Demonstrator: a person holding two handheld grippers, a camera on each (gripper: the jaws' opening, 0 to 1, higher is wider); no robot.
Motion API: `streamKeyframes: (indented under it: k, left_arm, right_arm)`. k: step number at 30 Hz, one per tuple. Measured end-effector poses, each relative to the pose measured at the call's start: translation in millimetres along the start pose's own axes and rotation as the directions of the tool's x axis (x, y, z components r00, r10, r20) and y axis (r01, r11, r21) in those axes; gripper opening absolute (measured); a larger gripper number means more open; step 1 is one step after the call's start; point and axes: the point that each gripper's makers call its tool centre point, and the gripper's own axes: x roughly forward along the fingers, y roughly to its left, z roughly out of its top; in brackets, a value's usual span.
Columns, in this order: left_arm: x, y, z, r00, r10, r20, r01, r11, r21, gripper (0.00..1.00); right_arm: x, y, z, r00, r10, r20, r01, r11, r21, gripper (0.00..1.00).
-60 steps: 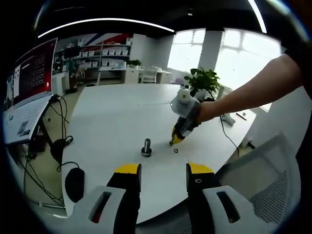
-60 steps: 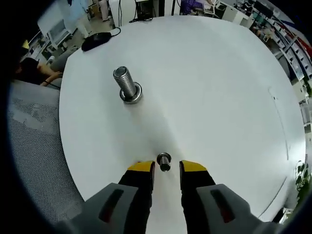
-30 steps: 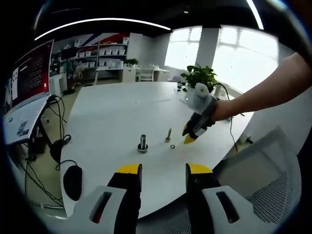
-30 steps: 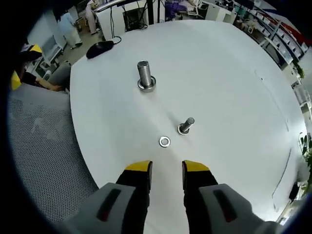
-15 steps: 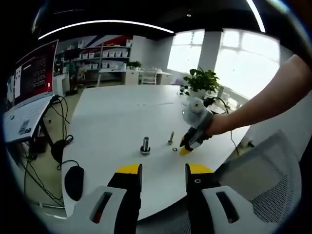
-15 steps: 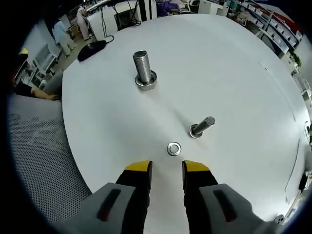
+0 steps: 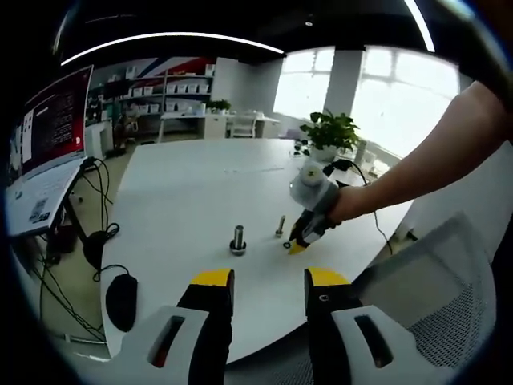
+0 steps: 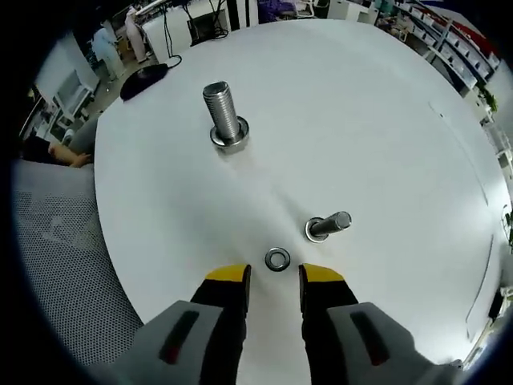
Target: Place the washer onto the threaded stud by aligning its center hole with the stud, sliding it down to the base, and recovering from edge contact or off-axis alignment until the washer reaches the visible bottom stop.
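A small steel washer [image 8: 277, 259] lies flat on the white table [image 8: 369, 128], just ahead of my right gripper [image 8: 273, 275], whose yellow-tipped jaws stand open on either side of it. A slim threaded stud [image 8: 326, 224] stands a little beyond and right of the washer. A thicker bolt [image 8: 224, 116] stands farther off. In the left gripper view, the right gripper [image 7: 293, 245] is held low over the washer [image 7: 286, 245], next to the slim stud [image 7: 280, 224] and the thick bolt [image 7: 238, 239]. My left gripper [image 7: 268, 280] hangs open near the table's edge, holding nothing.
A mesh office chair [image 8: 56, 265] stands by the table's near edge. A black mouse [image 7: 123, 300] and cables [image 7: 94, 208] lie off the table's left side beside a monitor [image 7: 50, 120]. A potted plant [image 7: 330, 132] stands at the far side.
My right gripper has dropped closer to the table, bringing its jaws up to the washer. The left gripper has stayed put.
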Motion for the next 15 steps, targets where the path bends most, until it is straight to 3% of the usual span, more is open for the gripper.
streamKeyframes:
  k: [9,15]
  left_arm:
    - [0.1,0.2,-1.0,1.0,0.004,-0.006,-0.004,1.0,-0.007,0.33]
    - [-0.7,-0.7,0.3,1.0,0.007,-0.006,-0.007,1.0,-0.003,0.33]
  right_arm:
    - [3.9,-1.1,4.0,1.0,0.007,-0.022,-0.008,0.999,-0.034,0.25]
    - [6.2,2.4,5.4,0.998,0.017,-0.058,-0.024,0.993,-0.12,0.18]
